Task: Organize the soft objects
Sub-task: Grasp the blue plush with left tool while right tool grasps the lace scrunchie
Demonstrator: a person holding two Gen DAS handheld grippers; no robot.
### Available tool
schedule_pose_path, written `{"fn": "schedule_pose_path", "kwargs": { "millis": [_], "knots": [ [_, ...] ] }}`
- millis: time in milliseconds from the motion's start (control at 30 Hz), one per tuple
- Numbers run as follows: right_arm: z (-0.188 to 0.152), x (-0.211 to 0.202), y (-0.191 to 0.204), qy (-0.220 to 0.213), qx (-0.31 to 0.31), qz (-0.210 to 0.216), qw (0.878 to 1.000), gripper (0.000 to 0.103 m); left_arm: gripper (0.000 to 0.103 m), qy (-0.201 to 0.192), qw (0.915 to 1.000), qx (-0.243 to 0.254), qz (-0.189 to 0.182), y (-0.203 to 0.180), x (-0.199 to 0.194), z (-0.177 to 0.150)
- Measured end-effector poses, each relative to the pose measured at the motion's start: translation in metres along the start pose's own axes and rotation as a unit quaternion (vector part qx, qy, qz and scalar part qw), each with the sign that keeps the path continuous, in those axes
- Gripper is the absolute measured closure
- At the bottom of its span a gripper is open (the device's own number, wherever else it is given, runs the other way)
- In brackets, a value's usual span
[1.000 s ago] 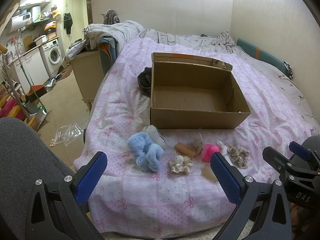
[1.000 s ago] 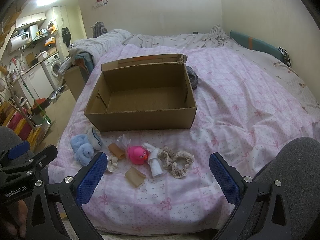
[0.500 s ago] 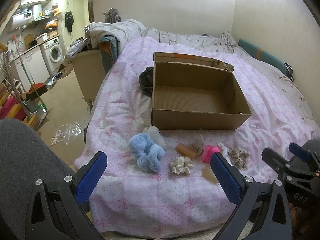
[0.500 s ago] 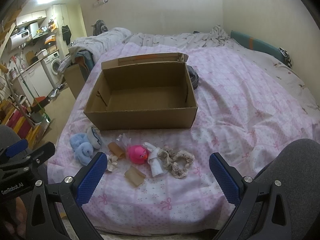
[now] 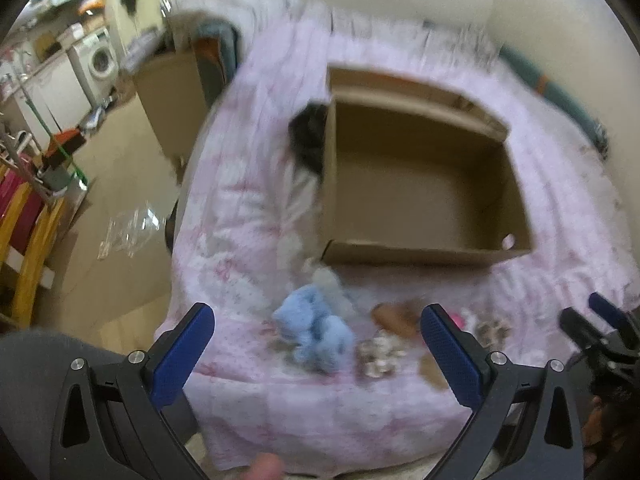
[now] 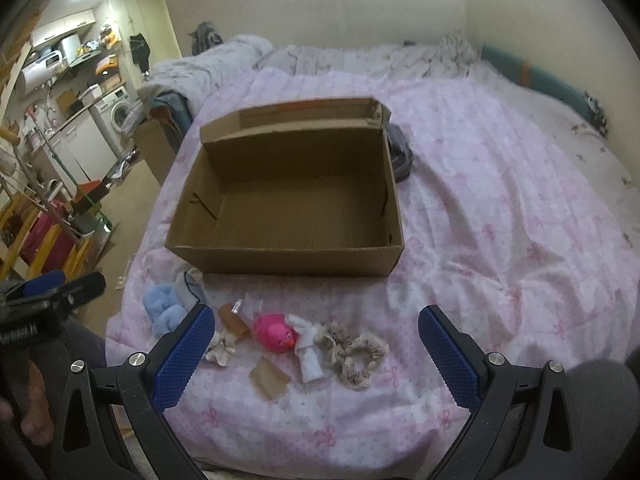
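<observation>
An open, empty cardboard box stands on the pink bedspread. In front of it lies a row of soft things: a blue fluffy toy, a pink round toy, a white cloth, beige scrunchies, a cream scrunchie and brown pieces. My left gripper is open above the blue toy, apart from it. My right gripper is open and empty above the pink toy. The left view is blurred.
A dark bundle lies behind the box's right corner. The bed's left edge drops to the floor, where a brown cabinet, a washing machine and clear plastic are. Rumpled bedding lies at the far end.
Both grippers have moved forward and lower toward the bed, so the box and toys look larger. The left view has become blurred. Both grippers stay open.
</observation>
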State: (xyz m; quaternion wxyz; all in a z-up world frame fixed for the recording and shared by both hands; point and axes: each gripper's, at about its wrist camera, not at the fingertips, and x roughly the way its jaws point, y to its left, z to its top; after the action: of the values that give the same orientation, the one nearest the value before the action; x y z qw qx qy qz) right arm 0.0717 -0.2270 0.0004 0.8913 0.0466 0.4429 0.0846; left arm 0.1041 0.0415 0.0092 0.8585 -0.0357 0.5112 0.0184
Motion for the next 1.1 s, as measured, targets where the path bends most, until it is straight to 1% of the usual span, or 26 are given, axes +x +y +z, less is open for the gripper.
{"fn": "schedule_pose_path", "kwargs": {
  "millis": [67,200,233,267,300,367,467,533,633,700,733,833,900,967,1033,1100],
  "knots": [
    [0.008,0.014,-0.007,0.026,0.006,0.001,1.0,0.0,0.0,0.038,0.9992,-0.006,-0.009,0.005,0.022,0.01],
    [0.011,0.044,-0.019,0.076,0.016,0.001,0.997,0.0,0.0,0.089,0.9955,-0.03,-0.013,0.01,0.057,0.017],
    [0.01,0.051,-0.022,0.088,0.019,0.001,0.996,0.0,0.0,0.104,0.9939,-0.034,-0.01,0.01,0.07,0.017],
    [0.008,0.058,-0.024,0.1,0.023,0.002,0.995,0.0,0.0,0.114,0.993,-0.032,-0.007,0.009,0.08,0.017],
    [0.006,0.065,-0.028,0.113,0.028,0.005,0.993,0.0,0.0,0.135,0.9905,-0.024,0.001,0.006,0.095,0.014],
    [0.002,0.076,-0.032,0.132,0.035,0.01,0.991,0.0,0.0,0.16,0.987,-0.01,0.005,0.001,0.113,0.011],
    [-0.004,0.088,-0.04,0.15,0.039,0.006,0.988,0.0,0.0,0.178,0.9839,-0.016,-0.002,0.0,0.132,0.006],
    [-0.007,0.092,-0.045,0.157,0.051,0.004,0.986,0.0,0.0,0.188,0.9822,-0.008,-0.001,-0.004,0.144,0.001],
    [-0.012,0.096,-0.052,0.161,0.079,0.015,0.984,0.0,0.012,0.203,0.9792,0.001,-0.002,-0.008,0.158,-0.005],
    [-0.011,0.099,-0.055,0.161,0.087,0.019,0.983,0.0,0.022,0.208,0.978,-0.004,-0.009,-0.008,0.163,-0.008],
    [-0.011,0.1,-0.056,0.162,0.09,0.02,0.983,0.0,0.025,0.208,0.9781,-0.006,-0.013,-0.007,0.165,-0.01],
    [-0.01,0.108,-0.061,0.171,0.101,0.028,0.98,0.0,0.039,0.201,0.9792,-0.001,-0.025,-0.009,0.164,-0.012],
    [-0.012,0.117,-0.064,0.19,0.105,0.02,0.976,0.0,0.064,0.205,0.9781,0.005,-0.037,-0.015,0.163,-0.015],
    [-0.015,0.126,-0.065,0.21,0.103,0.009,0.972,0.0,0.077,0.208,0.977,0.009,-0.046,-0.019,0.163,-0.018],
    [-0.018,0.134,-0.064,0.226,0.105,0.016,0.968,0.0,0.082,0.206,0.9773,0.011,-0.047,-0.024,0.161,-0.021],
    [-0.021,0.14,-0.063,0.235,0.109,0.033,0.965,0.0,0.085,0.201,0.9783,0.011,-0.05,-0.029,0.158,-0.021]
  ]
}}
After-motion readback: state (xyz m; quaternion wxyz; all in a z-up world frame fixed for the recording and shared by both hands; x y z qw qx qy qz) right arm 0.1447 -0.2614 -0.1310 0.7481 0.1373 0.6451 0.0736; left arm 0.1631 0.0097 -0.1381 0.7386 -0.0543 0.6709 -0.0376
